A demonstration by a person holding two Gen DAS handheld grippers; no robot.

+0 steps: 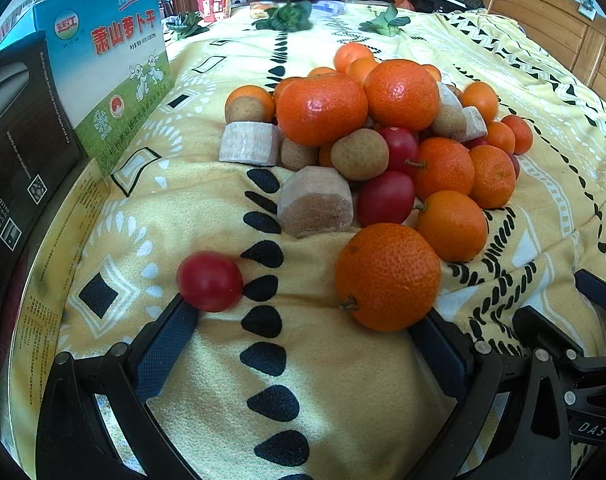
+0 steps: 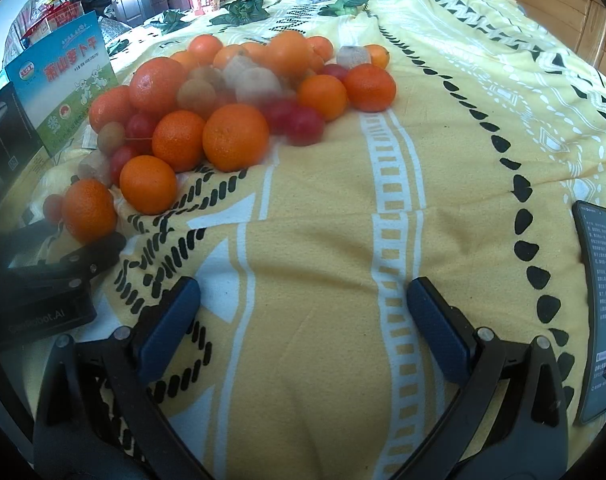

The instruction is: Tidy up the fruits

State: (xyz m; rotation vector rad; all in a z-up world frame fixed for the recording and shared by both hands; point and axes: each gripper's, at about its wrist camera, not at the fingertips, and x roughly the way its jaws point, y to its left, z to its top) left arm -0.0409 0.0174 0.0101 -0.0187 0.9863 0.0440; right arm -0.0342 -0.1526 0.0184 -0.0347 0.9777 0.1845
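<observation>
A pile of fruit (image 1: 383, 136) lies on a yellow patterned cloth (image 1: 303, 360): orange tangerines, red cherry tomatoes, brown longans and pale cut sugarcane chunks. My left gripper (image 1: 303, 316) is open and empty, low over the cloth. A red tomato (image 1: 210, 281) sits at its left fingertip and a large tangerine (image 1: 387, 277) at its right fingertip. My right gripper (image 2: 303, 300) is open and empty over bare cloth, to the right of the pile (image 2: 223, 112). The left gripper's body (image 2: 43, 280) shows at the left of the right wrist view.
A blue and green box (image 1: 107, 68) and a black box (image 1: 19, 152) stand at the left. A phone (image 2: 601, 304) lies at the right. Leafy greens (image 1: 287, 16) and a red cup (image 1: 214, 6) sit at the far edge. A wooden cabinet (image 1: 563, 28) is behind.
</observation>
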